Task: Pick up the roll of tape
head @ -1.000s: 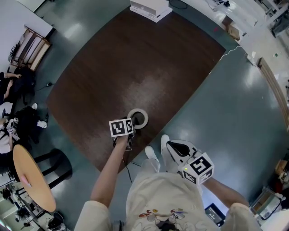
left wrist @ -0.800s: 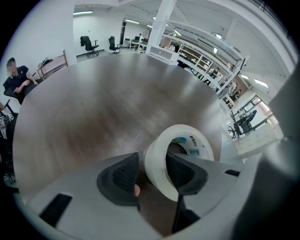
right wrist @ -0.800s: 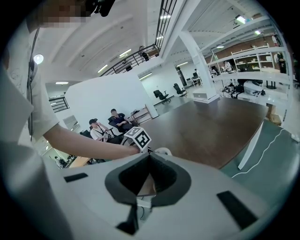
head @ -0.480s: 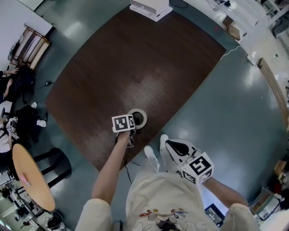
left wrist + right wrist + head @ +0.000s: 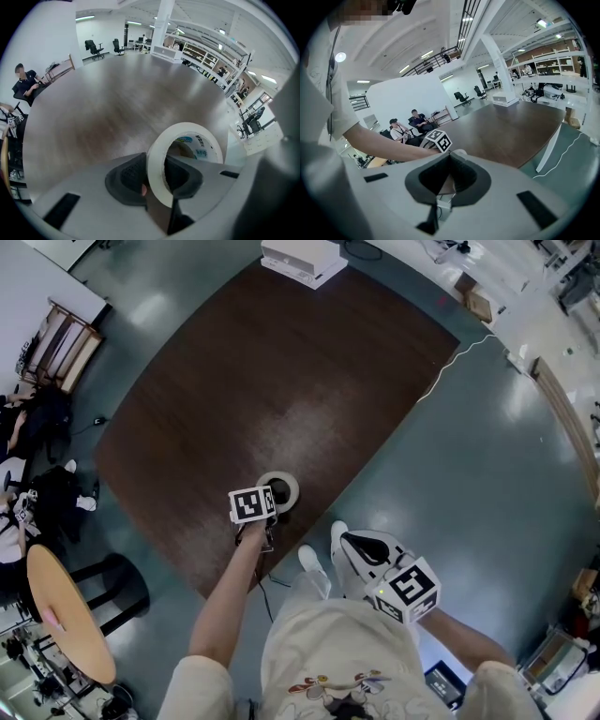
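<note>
Roll of tape near the surface's near edge.
It lay flat toward the near corner, a box at the far edge. The left gripper's fingers, just closing, straddled the roll's wall, one inside the ring, one outside.

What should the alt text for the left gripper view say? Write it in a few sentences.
The left gripper has just been closing its jaws on the wall of a white roll of tape, one jaw inside the hole and one outside. A dark wooden table stretches beyond, in a large bright hall.
</note>
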The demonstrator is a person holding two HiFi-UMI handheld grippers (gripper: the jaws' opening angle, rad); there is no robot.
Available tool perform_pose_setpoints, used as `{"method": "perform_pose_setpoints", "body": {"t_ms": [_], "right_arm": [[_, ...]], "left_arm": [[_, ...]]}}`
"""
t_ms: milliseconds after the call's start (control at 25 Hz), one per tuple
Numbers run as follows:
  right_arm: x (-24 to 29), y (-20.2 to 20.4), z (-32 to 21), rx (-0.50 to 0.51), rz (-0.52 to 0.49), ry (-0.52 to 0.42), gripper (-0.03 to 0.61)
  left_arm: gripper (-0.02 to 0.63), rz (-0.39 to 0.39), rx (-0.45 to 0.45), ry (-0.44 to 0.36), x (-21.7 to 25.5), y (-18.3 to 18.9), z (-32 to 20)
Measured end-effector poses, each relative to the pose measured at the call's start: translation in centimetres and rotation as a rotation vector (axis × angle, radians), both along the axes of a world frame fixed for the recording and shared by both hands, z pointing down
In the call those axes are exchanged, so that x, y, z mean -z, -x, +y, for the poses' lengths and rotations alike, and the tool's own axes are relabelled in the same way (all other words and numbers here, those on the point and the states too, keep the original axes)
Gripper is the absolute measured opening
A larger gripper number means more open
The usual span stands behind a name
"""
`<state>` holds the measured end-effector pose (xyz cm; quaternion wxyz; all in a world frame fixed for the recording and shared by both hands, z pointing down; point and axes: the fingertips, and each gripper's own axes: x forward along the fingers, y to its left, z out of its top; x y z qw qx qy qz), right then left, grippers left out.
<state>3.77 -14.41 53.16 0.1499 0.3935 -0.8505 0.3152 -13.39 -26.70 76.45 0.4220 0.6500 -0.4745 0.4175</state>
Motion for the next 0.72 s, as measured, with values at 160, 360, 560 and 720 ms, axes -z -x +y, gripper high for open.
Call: {"method": "perform_pose_setpoints", "body": {"t_ms": [160,360,560,720], "right_arm": [[0.7,0.1,0.7,0.006,-0.001,-0.022,0.006],[1.5,0.6,1.6,0.023,0.001,-0.055,0.006],[2.8,1.1,3.1,0.025,0.006,-0.081,0.006],[3.9,1.6,3.7,0.031,0.009,-0.115,0.006]], "left_arm": [[0.094,-0.002,-0.003,-0.037,1.3,0.5,1.5],[0.094,0.038,0.016,-0.113,4.7,0.9,2.8],[0.094,0.078,0.0,-0.222,9.8,0.8,4.5],[0.094,0.111,0.001,-0.346,15.1,0.8,5.3]]}}
